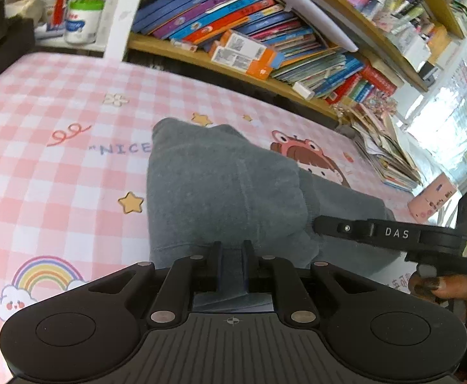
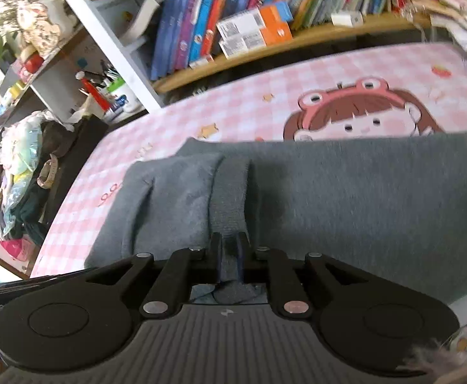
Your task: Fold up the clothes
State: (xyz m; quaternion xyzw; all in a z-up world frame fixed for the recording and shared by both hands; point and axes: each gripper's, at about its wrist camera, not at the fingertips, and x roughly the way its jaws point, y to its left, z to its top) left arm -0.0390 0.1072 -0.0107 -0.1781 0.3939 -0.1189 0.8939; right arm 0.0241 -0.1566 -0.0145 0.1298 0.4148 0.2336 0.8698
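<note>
While both tools pinch it, the fuzzy grey garment (image 1: pixel 220 188) lies bunched on the pink checked sheet (image 1: pixel 57 166).
Left gripper (image 1: pixel 232 249) clamps a soft fold between narrow black fingers; right gripper (image 2: pixel 229 249) grips a ribbed band likewise.

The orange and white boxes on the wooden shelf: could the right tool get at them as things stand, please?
Probably not right now: the right tool is shut on the grey garment, and the orange and white boxes sit across the pink checked cover, well beyond its fingertips.
</note>
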